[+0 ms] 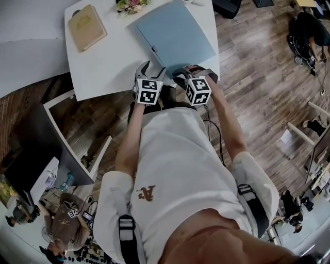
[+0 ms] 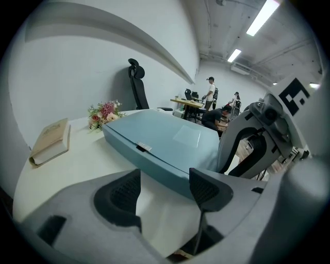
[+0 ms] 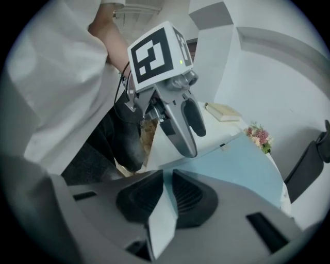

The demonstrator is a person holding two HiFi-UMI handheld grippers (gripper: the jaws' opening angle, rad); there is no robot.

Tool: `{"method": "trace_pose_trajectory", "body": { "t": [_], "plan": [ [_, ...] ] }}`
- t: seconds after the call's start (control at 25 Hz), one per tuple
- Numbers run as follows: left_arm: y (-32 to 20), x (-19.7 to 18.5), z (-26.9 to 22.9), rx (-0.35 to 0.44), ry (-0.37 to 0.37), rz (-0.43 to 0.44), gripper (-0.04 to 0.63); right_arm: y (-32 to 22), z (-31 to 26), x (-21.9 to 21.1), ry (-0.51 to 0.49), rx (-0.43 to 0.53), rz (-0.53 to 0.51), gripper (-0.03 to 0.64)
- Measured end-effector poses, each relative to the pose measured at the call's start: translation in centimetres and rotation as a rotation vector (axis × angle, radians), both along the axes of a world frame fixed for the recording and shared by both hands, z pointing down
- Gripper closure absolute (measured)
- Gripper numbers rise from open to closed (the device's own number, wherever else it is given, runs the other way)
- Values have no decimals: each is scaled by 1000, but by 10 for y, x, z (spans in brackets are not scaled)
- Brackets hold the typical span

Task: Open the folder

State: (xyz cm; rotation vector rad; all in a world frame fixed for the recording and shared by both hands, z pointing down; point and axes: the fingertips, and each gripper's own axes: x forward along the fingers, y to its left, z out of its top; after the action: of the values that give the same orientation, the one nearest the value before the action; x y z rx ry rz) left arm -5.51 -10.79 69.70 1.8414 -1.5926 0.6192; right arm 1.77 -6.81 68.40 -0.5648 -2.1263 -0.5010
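A light blue folder lies closed on the white table, its small clasp on the long edge that faces left. My right gripper is at the folder's near corner. In the right gripper view its jaws stand narrow, with the pale blue corner pinched between the pads. My left gripper hovers over the table's near edge just left of that corner. In the left gripper view it is open, with only bare tabletop between its pads and the folder just beyond.
A tan book lies at the table's far left and a small bunch of flowers at its far edge. A black office chair stands behind the table. People sit at desks in the background.
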Motion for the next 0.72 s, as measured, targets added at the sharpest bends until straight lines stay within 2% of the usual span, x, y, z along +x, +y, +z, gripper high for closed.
{"method": "trace_pose_trajectory", "body": {
  "t": [0.08,0.24,0.6,0.72],
  "plan": [
    [1,1,1,-10,-9,13,296,0,-6,-1,-14,-27,13,578],
    [3,2,4,-14,-12,26,296,0,-15,-3,-41,-28,32,589],
    [-3,14,4,-2,-16,75,284,-7,-34,-3,-118,-25,107,597],
    [-5,17,4,4,-14,81,287,-7,-30,-1,-132,18,101,580]
  ]
}}
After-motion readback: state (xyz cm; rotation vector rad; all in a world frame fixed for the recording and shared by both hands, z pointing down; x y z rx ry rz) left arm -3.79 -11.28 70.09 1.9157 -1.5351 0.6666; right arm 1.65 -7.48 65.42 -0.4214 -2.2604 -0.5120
